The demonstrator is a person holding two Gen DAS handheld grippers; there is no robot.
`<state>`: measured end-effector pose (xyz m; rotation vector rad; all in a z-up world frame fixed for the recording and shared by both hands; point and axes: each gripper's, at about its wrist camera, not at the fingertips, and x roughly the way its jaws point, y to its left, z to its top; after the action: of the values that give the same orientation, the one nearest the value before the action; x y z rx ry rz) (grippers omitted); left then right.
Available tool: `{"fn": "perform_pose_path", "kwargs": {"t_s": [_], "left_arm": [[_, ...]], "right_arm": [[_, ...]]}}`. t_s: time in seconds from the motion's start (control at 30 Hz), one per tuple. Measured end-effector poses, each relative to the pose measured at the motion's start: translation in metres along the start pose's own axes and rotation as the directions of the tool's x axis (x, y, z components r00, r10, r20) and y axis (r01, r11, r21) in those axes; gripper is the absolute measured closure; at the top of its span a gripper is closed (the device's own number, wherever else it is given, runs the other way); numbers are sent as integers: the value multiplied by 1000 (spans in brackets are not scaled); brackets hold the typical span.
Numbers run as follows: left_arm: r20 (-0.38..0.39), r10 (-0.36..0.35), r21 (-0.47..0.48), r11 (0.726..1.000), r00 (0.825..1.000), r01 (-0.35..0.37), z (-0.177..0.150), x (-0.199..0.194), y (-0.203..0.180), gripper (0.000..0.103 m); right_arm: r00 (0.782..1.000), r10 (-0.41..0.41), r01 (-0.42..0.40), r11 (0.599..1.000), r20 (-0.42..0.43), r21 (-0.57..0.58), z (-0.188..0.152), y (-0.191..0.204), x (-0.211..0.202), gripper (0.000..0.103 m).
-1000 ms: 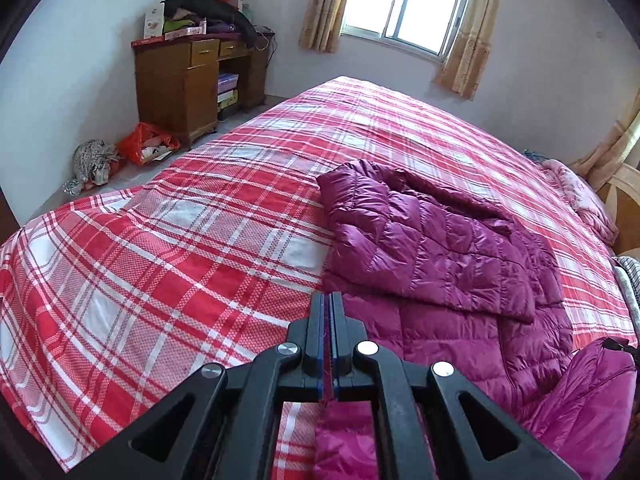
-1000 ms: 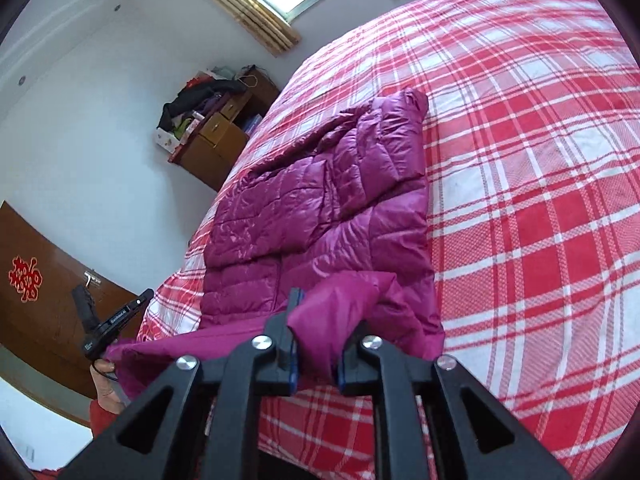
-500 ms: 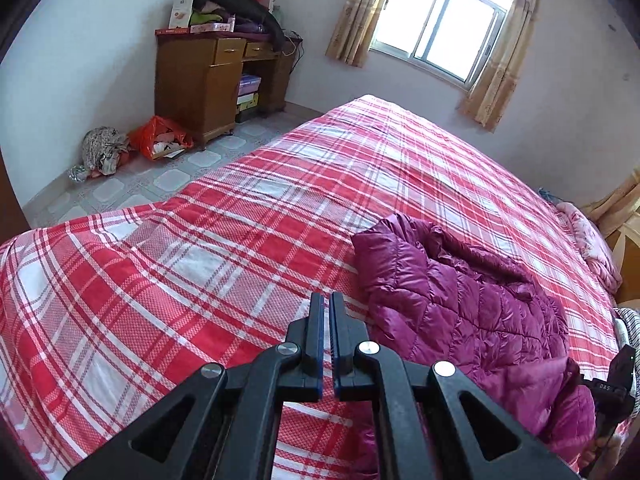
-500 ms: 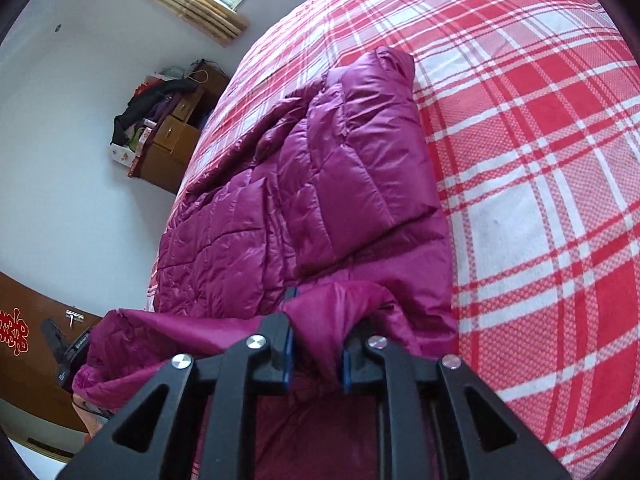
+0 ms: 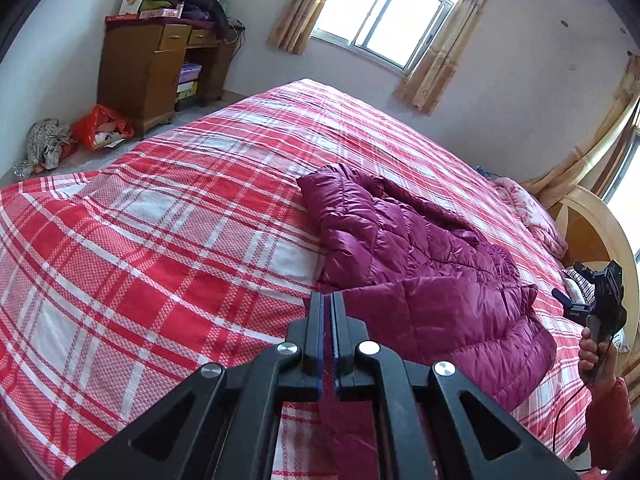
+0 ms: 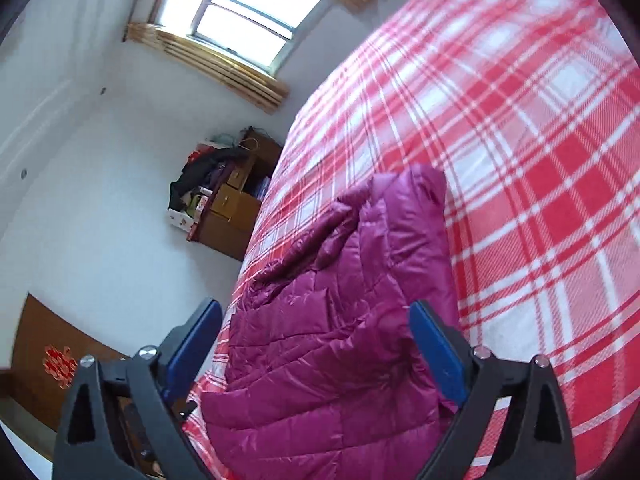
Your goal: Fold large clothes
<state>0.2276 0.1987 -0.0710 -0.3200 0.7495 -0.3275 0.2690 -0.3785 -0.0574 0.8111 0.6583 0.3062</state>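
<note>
1. The purple jacket point(image 5: 404, 264) lies folded on the plaid bed point(image 5: 168, 216), its long axis running from the near edge toward the window point(image 5: 384, 20).
2. The left gripper point(image 5: 329, 312) has its fingers pressed together, with nothing visibly between them.
3. The right gripper point(image 6: 316, 332) has its fingers spread wide apart over the jacket's near end.

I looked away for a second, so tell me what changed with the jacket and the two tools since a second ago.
The right tool opened and let go of the purple jacket; its lifted hem now lies folded over the body. The left tool stayed shut, though any grip on fabric is unclear. The jacket remains on the plaid bed.
</note>
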Motion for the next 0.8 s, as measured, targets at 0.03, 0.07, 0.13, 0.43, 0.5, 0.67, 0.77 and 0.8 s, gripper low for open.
{"fn": "perform_pose_path", "kwargs": {"t_s": [0.03, 0.07, 0.13, 0.43, 0.5, 0.67, 0.77, 0.8], "left_arm": [[-1, 6, -2, 1000, 1000, -6, -4, 2, -2, 101], [-3, 27, -4, 1000, 1000, -27, -9, 5, -3, 100], [0, 77, -16, 997, 997, -77, -15, 11, -5, 101], [-22, 99, -117, 988, 995, -101, -32, 30, 5, 100], [-48, 79, -119, 989, 996, -84, -32, 34, 6, 99], [22, 30, -112, 993, 999, -27, -35, 14, 4, 13], [95, -40, -93, 994, 995, 49, -38, -4, 1, 10], [99, -35, -78, 996, 994, 43, -38, -5, -1, 10]], "right_arm": [[999, -32, 32, 997, 3, -69, -3, 8, -6, 6], [997, -76, 75, 986, -4, -151, -9, 16, -8, 6], [986, -161, 144, 947, -38, -289, -22, 28, -2, 6], [916, -394, 272, 753, -79, -599, -66, 33, 68, 9], [898, -433, 289, 711, -75, -641, -75, 33, 79, 11], [882, -470, 318, 650, -36, -690, -86, 36, 81, 59], [889, -457, 353, 660, 18, -663, -87, 34, 62, 75], [892, -450, 364, 670, 36, -647, -85, 32, 56, 77]]}}
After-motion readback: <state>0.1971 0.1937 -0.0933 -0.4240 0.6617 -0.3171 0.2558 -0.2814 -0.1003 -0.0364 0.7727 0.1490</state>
